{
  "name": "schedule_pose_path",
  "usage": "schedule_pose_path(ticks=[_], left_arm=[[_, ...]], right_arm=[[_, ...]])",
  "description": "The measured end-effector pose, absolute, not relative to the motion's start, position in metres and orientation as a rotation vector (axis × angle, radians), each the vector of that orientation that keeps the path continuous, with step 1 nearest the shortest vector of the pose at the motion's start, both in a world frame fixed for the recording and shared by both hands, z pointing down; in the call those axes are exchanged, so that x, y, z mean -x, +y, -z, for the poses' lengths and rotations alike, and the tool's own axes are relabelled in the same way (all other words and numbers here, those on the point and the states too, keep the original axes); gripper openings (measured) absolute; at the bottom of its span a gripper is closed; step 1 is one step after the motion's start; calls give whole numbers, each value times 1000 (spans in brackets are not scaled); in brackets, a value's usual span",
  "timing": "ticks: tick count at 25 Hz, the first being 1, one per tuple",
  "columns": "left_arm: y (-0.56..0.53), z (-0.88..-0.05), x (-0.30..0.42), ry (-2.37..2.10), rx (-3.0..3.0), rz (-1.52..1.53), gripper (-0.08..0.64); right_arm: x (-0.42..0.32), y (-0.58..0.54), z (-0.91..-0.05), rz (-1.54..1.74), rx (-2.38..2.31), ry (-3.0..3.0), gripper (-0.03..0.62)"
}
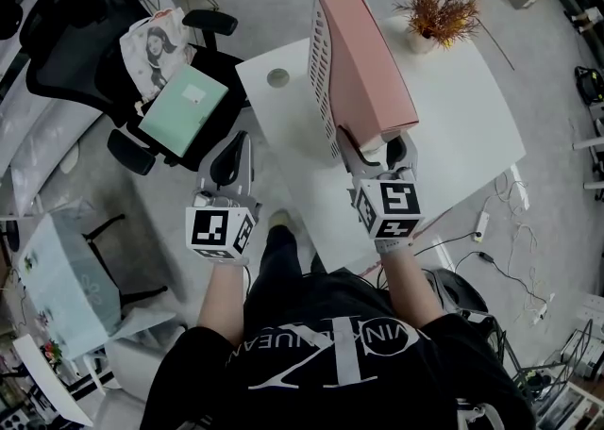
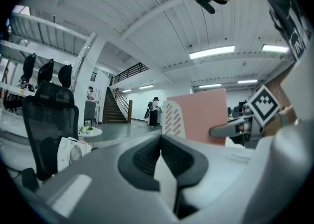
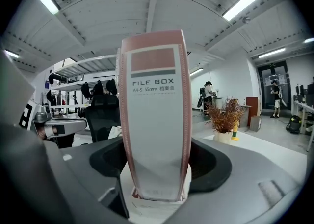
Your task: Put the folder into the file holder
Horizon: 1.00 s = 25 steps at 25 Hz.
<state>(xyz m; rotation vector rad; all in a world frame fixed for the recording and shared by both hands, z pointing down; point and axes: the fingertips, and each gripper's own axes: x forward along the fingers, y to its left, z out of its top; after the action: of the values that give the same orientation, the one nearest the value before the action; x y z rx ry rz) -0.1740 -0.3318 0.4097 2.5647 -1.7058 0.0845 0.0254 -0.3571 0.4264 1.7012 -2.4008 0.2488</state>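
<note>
The folder [image 1: 363, 60], a pink file box, stands upright inside the white perforated file holder [image 1: 323, 70] at the upper middle of the head view, with its spine toward the person. Both stand on the white counter [image 1: 453, 126], which fills the centre and the right of that view. At the upper left of the frame there is a black office chair [image 1: 66, 32]; a pale green folder [image 1: 184, 109] lies on its seat and a bag with a printed picture [image 1: 156, 46] leans behind it. A dry brown plant in a small pot [image 1: 436, 8] stands on the counter near the top, just to the right of the pink folder. The right claw [image 1: 375, 147] is at the near, lower end of the folder: its jaws are spread wide and released, one on each side of the spine, not squeezing it. The left claw [image 1: 231, 159] hangs at the lower left, off the counter edge, with its jaws clenched together on nothing.
</note>
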Motion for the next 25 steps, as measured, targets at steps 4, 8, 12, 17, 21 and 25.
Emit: schedule_pose_path(ticks=[4, 8, 12, 17, 21, 25], left_arm=[[-323, -411, 168, -1712, -2560, -86, 0], [-316, -409, 162, -1713, -2563, -80, 0], [-309, -408, 154, -1719, -2563, -78, 0], [-298, -403, 145, -1733, -2564, -72, 0], [-292, -400, 139, -1749, -2565, -70, 0], [-284, -396, 131, -1756, -2569, -63, 0]], right_arm=[[-29, -349, -426, -245, -1687, -2415, 367], [-32, -341, -424, -244, -1675, -2427, 367], [-37, -334, -422, -242, -1662, -2442, 367], [-42, -324, -417, -235, -1636, -2465, 367], [-46, -317, -414, -220, -1607, -2486, 367], [-50, -308, -410, -199, -1584, -2501, 351]])
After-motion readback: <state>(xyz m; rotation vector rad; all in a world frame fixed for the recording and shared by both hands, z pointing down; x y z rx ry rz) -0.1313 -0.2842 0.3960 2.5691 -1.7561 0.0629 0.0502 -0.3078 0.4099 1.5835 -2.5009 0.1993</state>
